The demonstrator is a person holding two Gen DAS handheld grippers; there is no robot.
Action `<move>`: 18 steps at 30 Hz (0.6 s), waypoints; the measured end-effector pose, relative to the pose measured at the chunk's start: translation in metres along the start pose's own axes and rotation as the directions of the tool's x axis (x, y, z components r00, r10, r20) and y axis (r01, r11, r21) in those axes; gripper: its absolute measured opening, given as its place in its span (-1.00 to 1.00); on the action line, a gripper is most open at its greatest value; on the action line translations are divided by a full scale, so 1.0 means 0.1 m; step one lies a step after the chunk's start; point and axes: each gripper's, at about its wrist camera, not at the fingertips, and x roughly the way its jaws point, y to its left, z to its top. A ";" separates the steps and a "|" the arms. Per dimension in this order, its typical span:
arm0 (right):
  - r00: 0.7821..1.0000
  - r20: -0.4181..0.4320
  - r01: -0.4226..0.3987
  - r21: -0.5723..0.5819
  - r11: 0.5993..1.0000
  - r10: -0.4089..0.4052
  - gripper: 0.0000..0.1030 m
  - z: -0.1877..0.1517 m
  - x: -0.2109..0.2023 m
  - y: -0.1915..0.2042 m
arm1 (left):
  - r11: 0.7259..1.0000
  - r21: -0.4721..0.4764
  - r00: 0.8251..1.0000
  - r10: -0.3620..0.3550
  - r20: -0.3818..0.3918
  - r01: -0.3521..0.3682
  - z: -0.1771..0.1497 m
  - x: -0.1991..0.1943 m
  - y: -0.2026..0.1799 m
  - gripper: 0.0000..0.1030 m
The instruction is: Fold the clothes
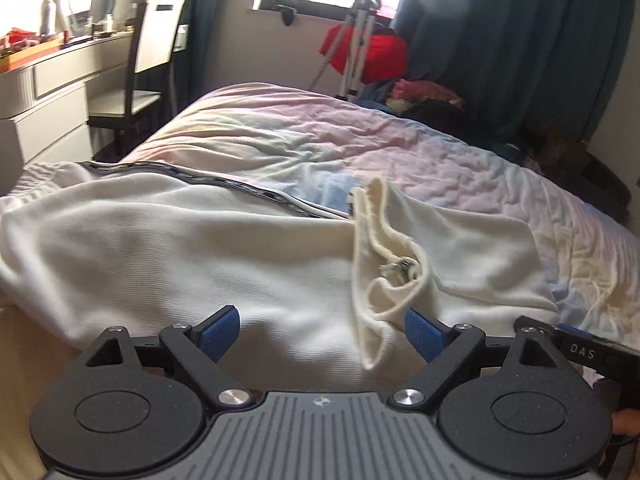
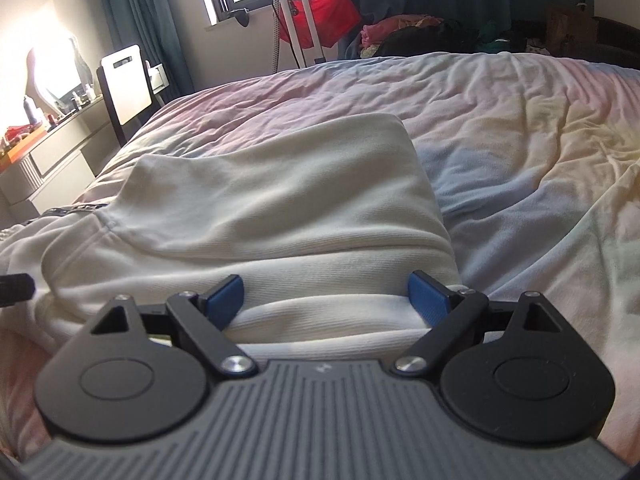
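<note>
On the bedspread [image 2: 520, 128] lies a cream hooded sweatshirt [image 1: 200, 248]; above it the left gripper [image 1: 322, 330] and right gripper [image 2: 326, 300] gape wide, holding nothing.

Bed [image 2: 520, 128]: wrinkled quilted cover, pastel pink, blue and pale yellow. Cream garment [image 2: 280, 200] lies directly on its near side, partly folded; dark patterned trim [image 1: 208, 179] along its far edge; drawstring waistband end [image 1: 384, 264] bunched up on top

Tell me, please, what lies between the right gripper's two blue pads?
In the right wrist view, a raised fold of the cream garment lies between the open right gripper pads, unpinched.
</note>
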 end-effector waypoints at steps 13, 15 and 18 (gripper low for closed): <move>1.000 0.000 0.002 0.006 1.000 -0.002 0.78 0.01 0.00 0.01 | 0.780 -0.612 0.973 -0.019 -0.231 -0.130 0.15 0.04 1.50 0.84; 1.000 0.000 0.003 0.005 1.000 -0.003 0.78 0.01 0.00 0.01 | 0.779 -0.609 0.970 -0.002 -0.243 -0.151 0.19 0.15 1.57 0.84; 1.000 0.003 0.008 0.004 1.000 -0.008 0.78 0.01 0.01 0.01 | 0.777 -0.603 0.965 0.023 -0.260 -0.181 0.26 0.32 1.68 0.84</move>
